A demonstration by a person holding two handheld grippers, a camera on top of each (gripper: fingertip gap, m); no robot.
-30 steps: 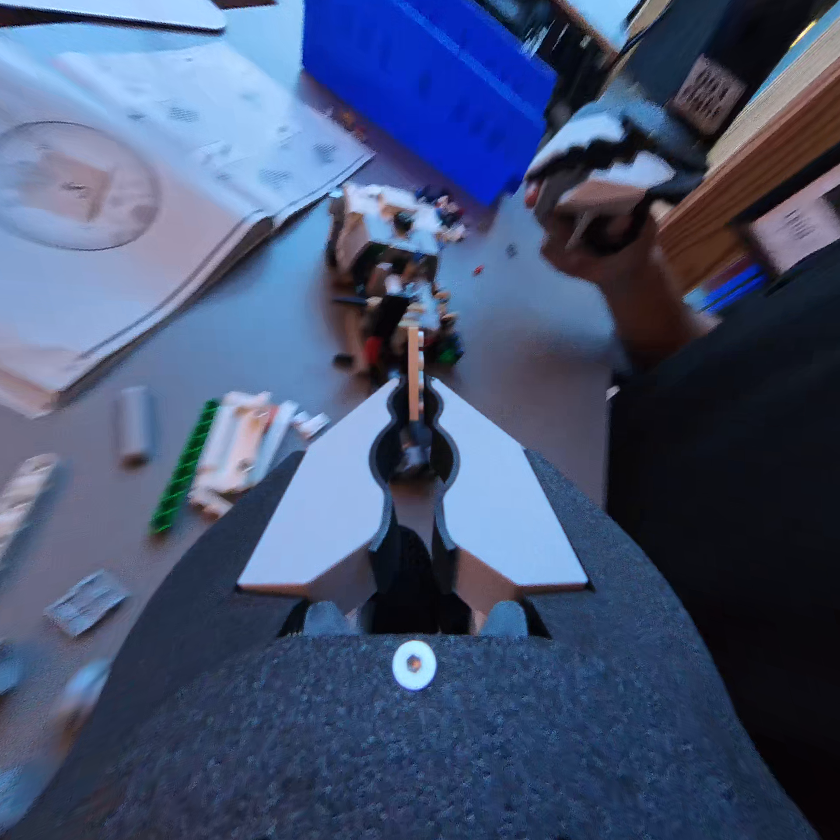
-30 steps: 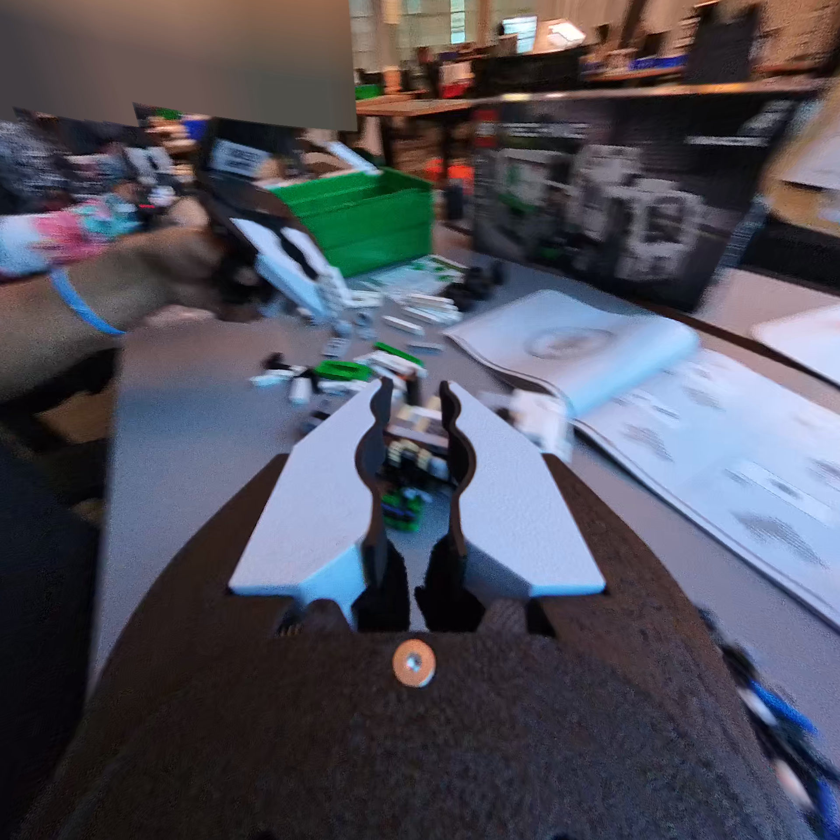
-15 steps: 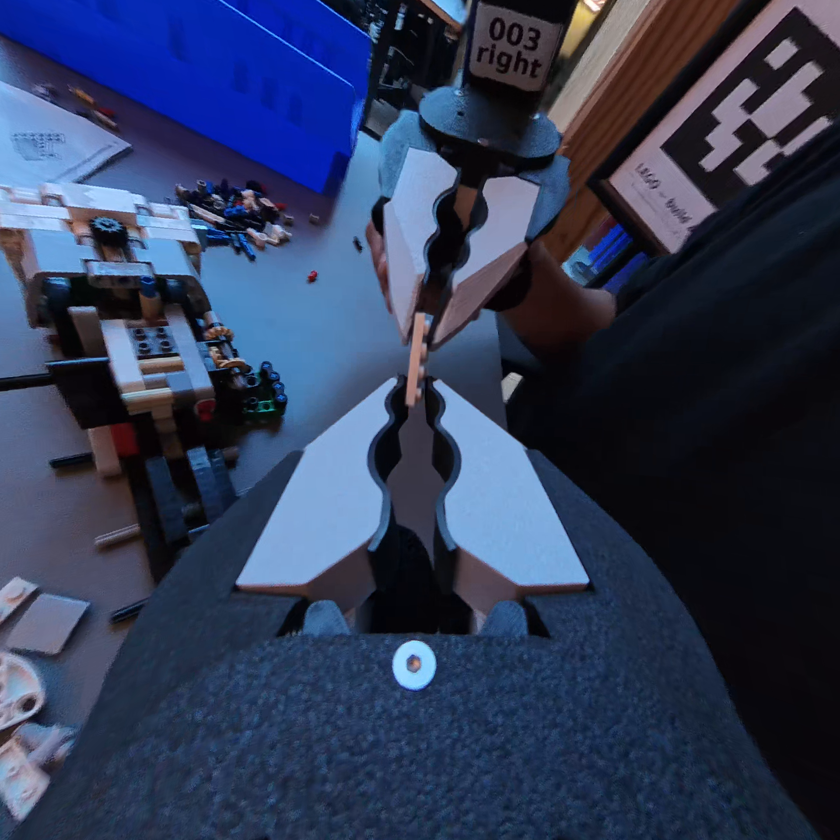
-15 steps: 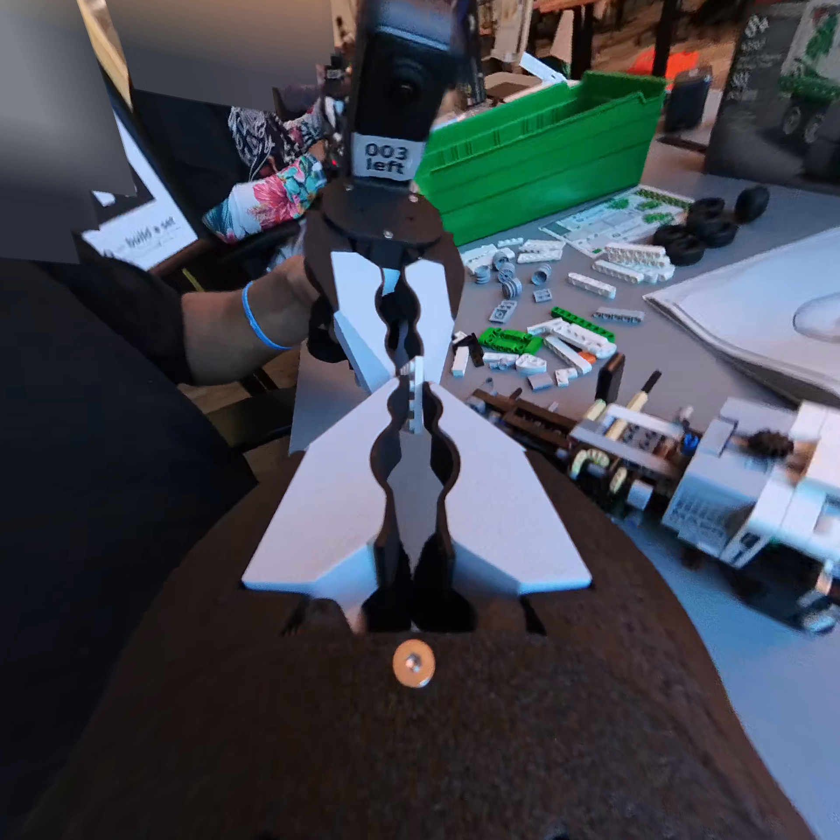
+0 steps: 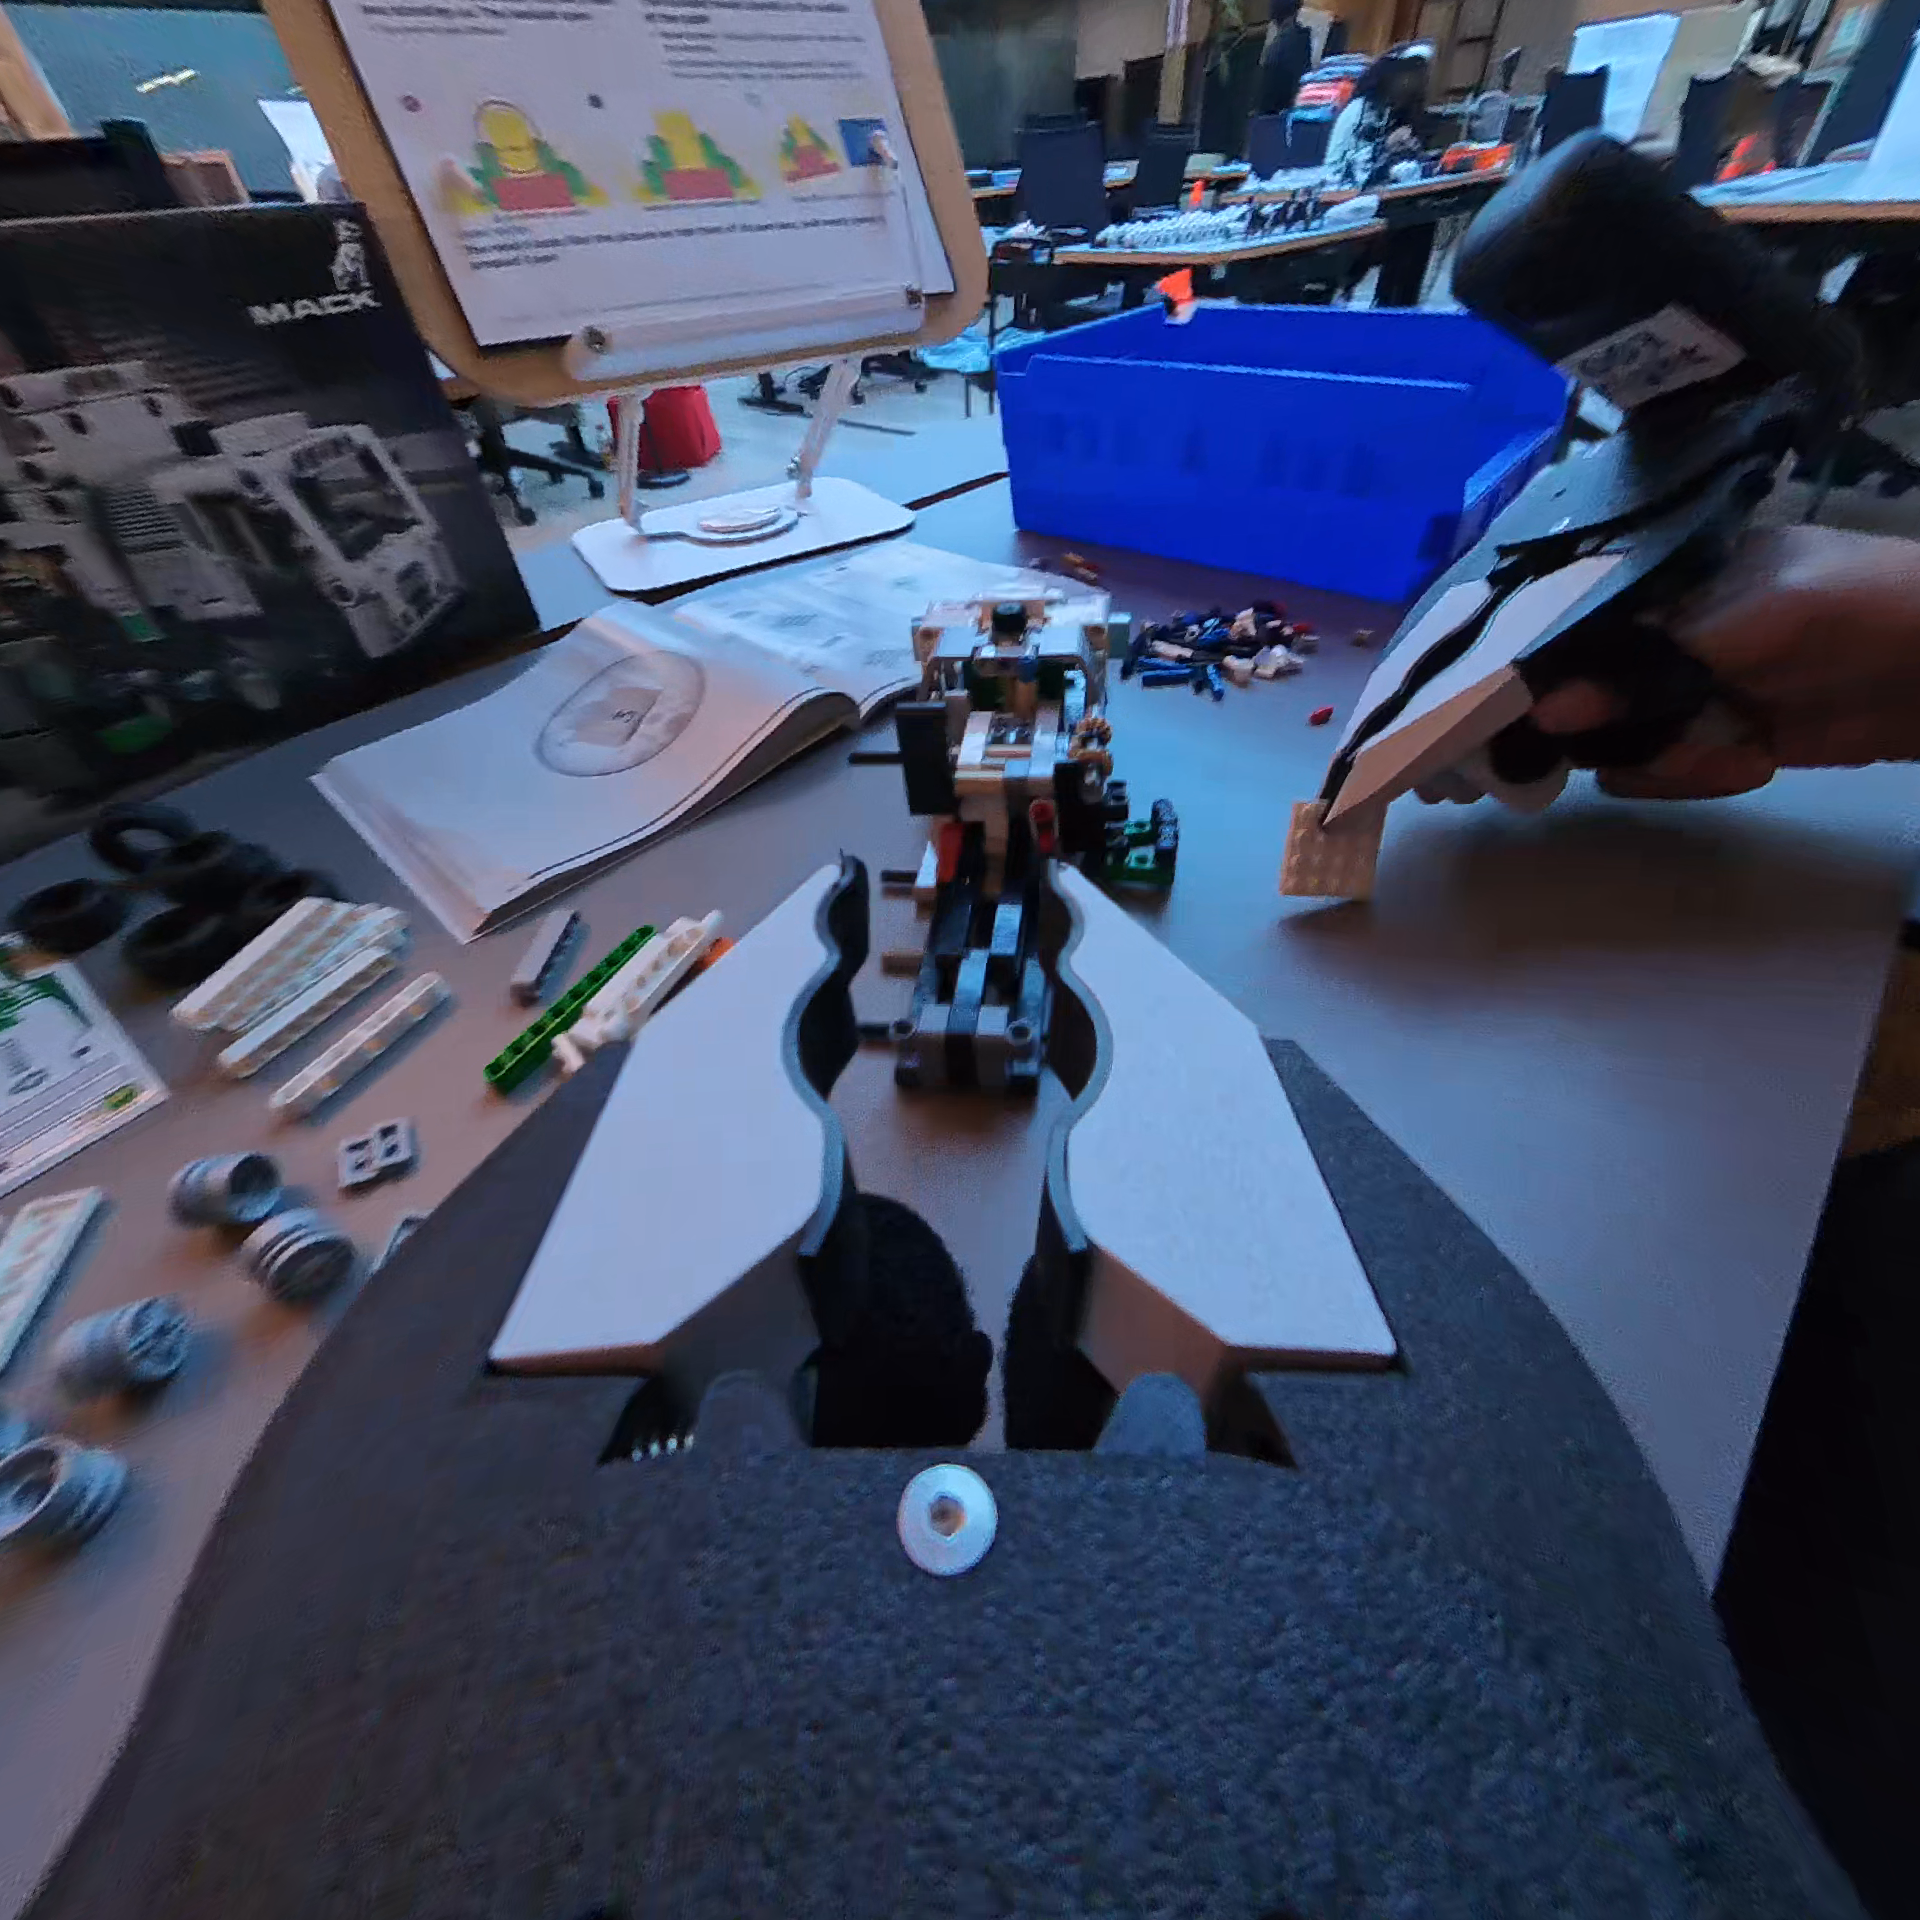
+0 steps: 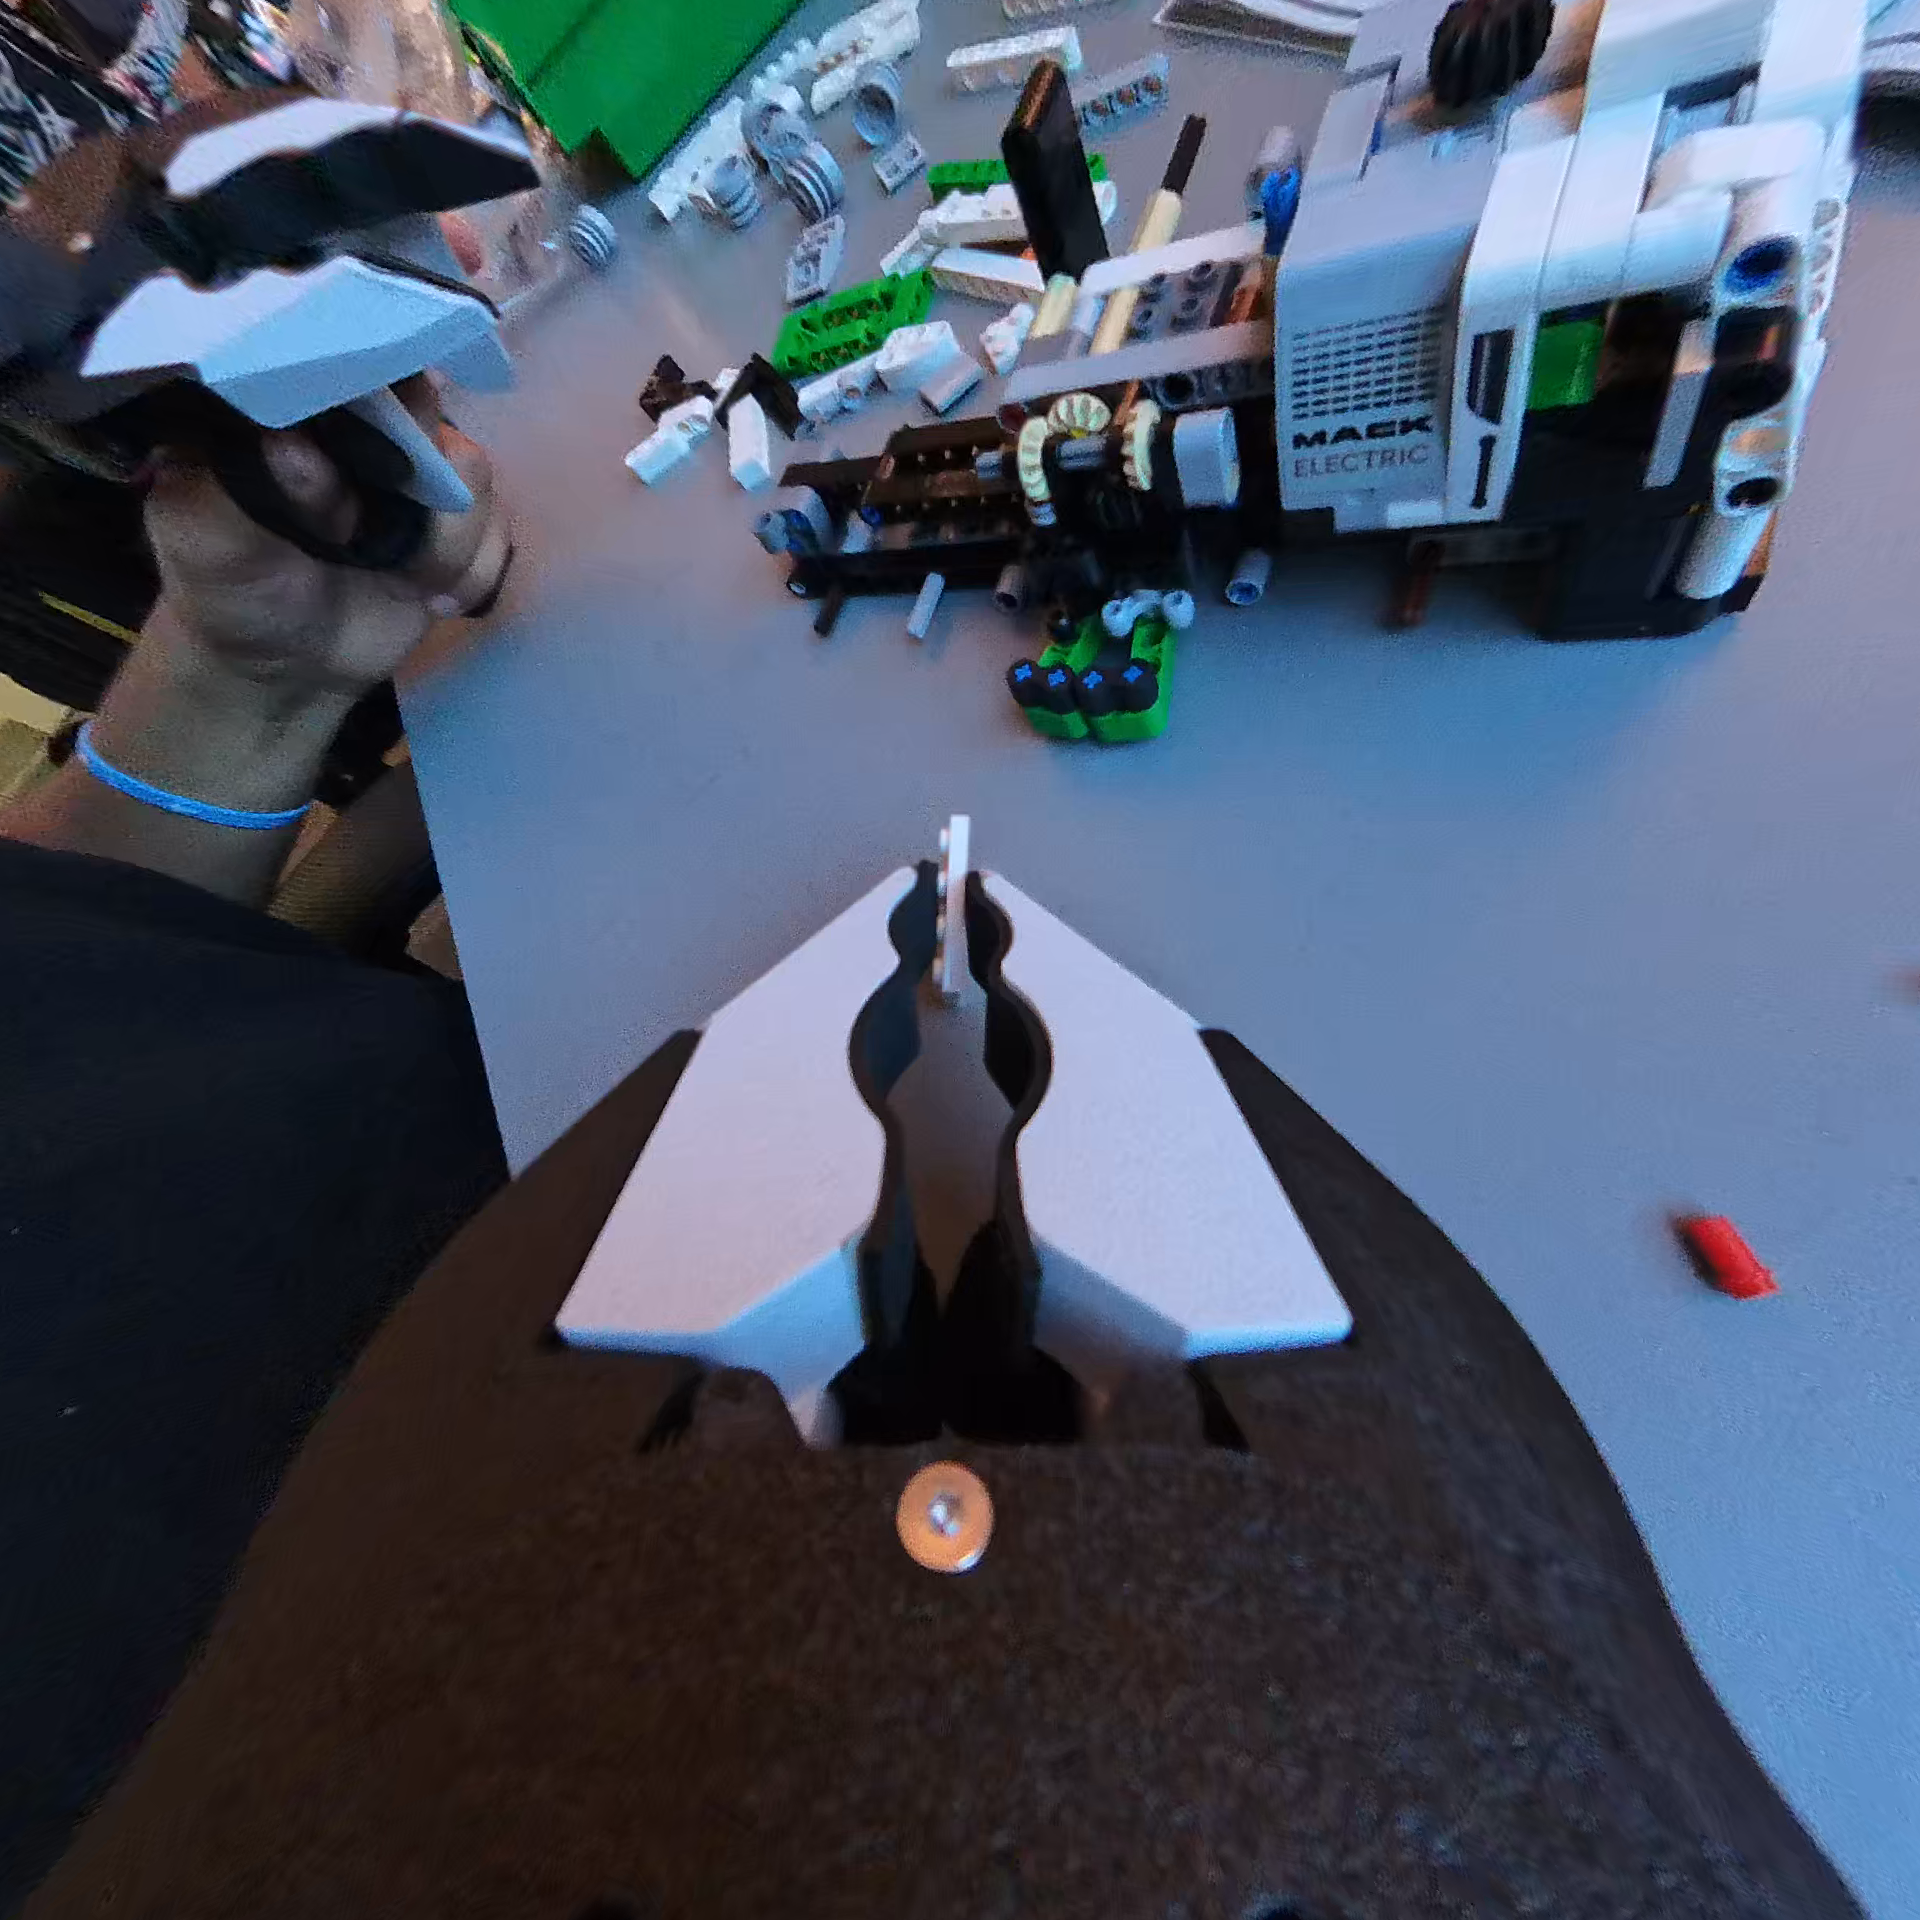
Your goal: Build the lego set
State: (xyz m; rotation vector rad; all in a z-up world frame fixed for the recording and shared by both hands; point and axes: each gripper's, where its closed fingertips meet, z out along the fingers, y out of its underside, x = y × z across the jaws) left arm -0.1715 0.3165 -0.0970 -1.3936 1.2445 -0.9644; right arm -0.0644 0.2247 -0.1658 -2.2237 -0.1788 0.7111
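Right, my left gripper (image 5: 951,925) is spread and empty above the table (image 5: 1558,1039); my right gripper (image 6: 951,883) pinches one white plate (image 6: 954,914), edge down beside the half-built truck (image 5: 1003,748). Farther off, one blue bin (image 5: 1278,447), contents hidden.

Seen from the left claw (image 5: 951,935), the half-built truck (image 5: 1003,769) stands on the table (image 5: 1558,1039) straight ahead, just beyond the fingertips. Left of the claw lie loose beams (image 5: 312,987) and, nearer, small round parts (image 5: 260,1226); tyres (image 5: 166,894) sit farther left. An open instruction booklet (image 5: 644,727) lies ahead-left, with the set's box (image 5: 229,488) behind it. A bin (image 5: 1278,447) stands ahead-right, a heap of small pins (image 5: 1216,649) before it. The right claw (image 5: 1340,810) is to the right, a studded plate (image 5: 1330,847) at its tip touching the table.
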